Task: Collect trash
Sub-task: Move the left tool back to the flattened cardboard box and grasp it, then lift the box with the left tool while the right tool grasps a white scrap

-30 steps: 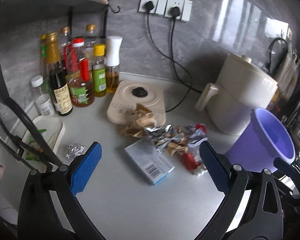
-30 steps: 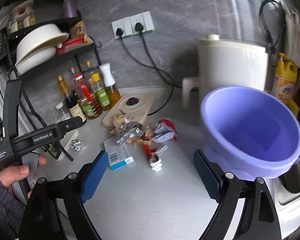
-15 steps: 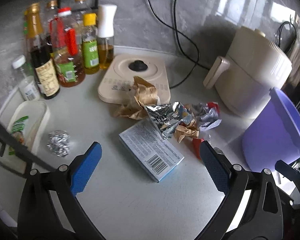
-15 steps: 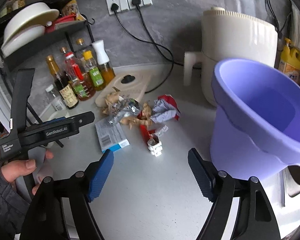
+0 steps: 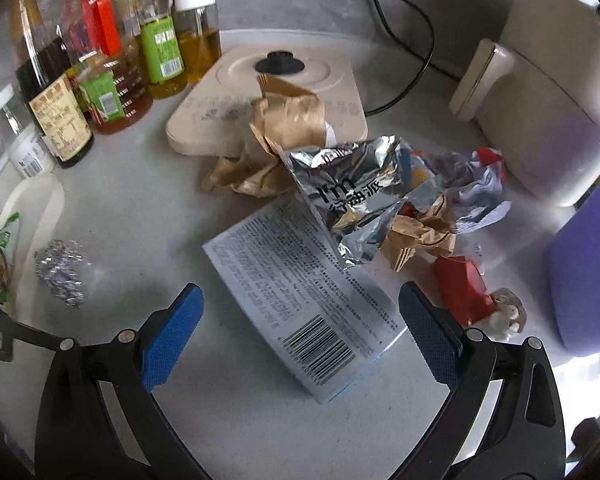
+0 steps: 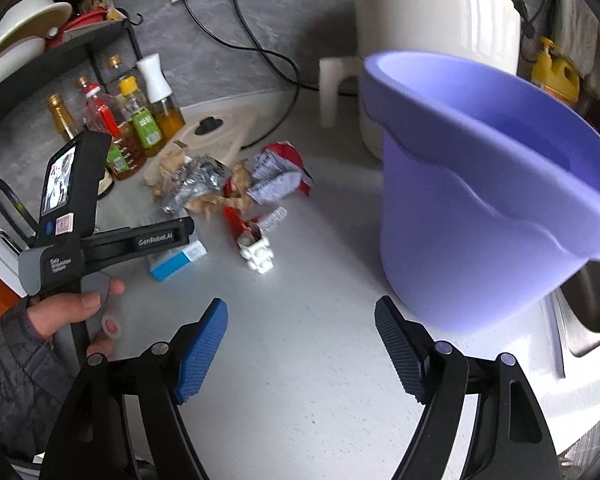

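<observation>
On the tabletop [image 5: 112, 216], from left to right, lie a foil ball [image 5: 60, 270], a flat box [image 5: 304, 304], a foil wrapper [image 5: 356, 196] overlapping its far end, and a red carton [image 5: 462, 290]; the purple bin [image 6: 492, 200] stands at far right. Left gripper [image 5: 300, 330] straddles the box, jaws wide apart. Right gripper [image 6: 300, 346] hangs empty, jaws apart. Best to lower squarely, clamp the box's long edges, and lift clear of the wrapper.

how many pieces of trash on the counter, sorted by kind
Flat box with barcode: 1
Crumpled brown paper: 2, one by the beige appliance base, one under the wrappers
Foil or printed wrappers: 2, silver and white-red
Red carton: 1
Foil ball: 1
Total: 7
</observation>
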`<state>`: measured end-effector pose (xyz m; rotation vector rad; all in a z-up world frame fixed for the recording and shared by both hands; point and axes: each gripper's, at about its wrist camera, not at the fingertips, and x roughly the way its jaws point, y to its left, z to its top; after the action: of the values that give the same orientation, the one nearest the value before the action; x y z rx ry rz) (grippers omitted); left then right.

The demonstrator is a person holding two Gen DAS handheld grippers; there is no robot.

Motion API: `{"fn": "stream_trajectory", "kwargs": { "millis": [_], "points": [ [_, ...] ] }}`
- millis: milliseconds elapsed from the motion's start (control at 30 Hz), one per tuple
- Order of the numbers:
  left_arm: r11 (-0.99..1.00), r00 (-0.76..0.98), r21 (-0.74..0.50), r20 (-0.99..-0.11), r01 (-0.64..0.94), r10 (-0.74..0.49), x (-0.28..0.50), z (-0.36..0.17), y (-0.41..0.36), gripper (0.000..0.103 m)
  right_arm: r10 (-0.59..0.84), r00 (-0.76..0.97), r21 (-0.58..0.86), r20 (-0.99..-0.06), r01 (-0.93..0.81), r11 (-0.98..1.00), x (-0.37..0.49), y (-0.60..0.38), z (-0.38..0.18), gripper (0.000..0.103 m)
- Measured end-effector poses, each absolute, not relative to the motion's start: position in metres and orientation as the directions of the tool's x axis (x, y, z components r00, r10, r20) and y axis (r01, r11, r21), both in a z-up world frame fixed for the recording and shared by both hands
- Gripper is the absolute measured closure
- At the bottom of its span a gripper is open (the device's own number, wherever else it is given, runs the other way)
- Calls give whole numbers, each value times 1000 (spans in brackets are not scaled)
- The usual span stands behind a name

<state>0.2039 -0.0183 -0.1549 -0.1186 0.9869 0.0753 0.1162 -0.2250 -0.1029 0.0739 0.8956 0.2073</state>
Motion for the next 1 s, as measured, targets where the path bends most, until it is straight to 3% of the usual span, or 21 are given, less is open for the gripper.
{"fn": "stream_trajectory", "kwargs": {
  "millis": [500,567,600,633,1000],
  "points": [
    [989,522,-31,-851,-146,50,188,-169,-13,6,256,584,158,-770,-215,964,132,-200,-115,31],
    [986,529,-50,-848,-157,41,183,-167,-6,18,268,581,162,-769,-229,960,136,-195,-115,31],
    [986,522,-53,-852,-156,37,183,-168,-4,33,274,579,164,-768,-236,958,138,-193,-115,31],
    [987,519,-34,-853,-159,55,182,-167,-3,38,277,578,164,-767,-240,957,139,-191,-115,31],
    [986,561,-53,-827,-158,46,176,-143,16,39,295,582,165,-758,-266,950,162,-171,-116,31]
  ]
}}
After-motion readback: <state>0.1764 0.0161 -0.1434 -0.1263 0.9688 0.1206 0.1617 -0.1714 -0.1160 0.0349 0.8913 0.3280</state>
